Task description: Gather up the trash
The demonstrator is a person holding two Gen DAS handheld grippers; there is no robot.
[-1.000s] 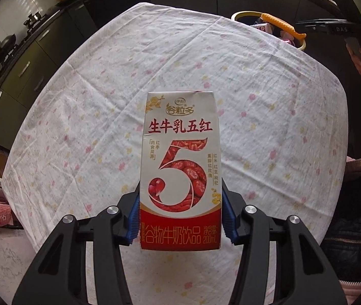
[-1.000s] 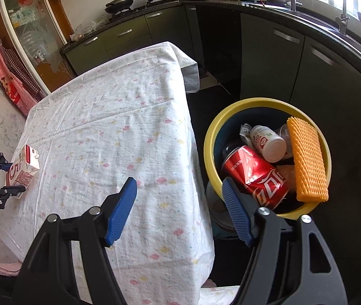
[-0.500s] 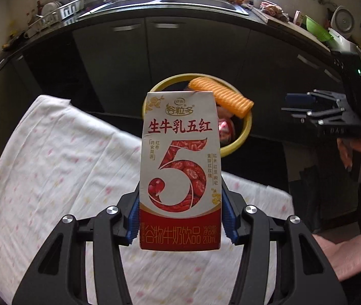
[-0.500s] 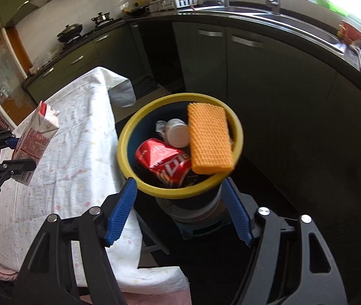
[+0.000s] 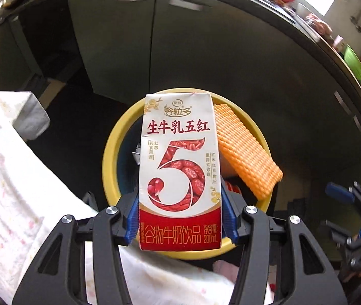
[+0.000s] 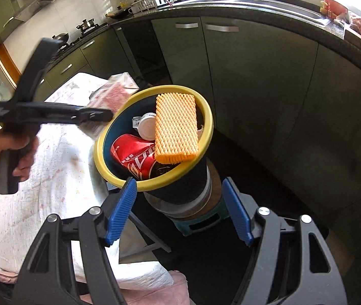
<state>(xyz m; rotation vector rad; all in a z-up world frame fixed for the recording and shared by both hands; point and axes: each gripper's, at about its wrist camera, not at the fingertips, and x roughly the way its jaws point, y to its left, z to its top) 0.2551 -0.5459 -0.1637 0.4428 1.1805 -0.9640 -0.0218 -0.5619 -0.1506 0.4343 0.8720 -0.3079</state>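
While our left tool [image 5: 180, 222] grips the milk carton [image 5: 180, 167] above the yellow-rimmed bin [image 6: 152, 185], our right tool [image 6: 180, 209] hangs open, empty.

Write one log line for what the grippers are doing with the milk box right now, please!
left gripper: shut on milk carton | carton: above yellow-rimmed bin | right gripper: open, empty | bin: red can, orange foam net

Milk carton [image 5: 180, 178] hangs above the bin [image 6: 119, 175], beside the table [image 6: 40, 190]; foam net [image 6: 175, 127] and cola can [image 6: 134, 158] lie inside.
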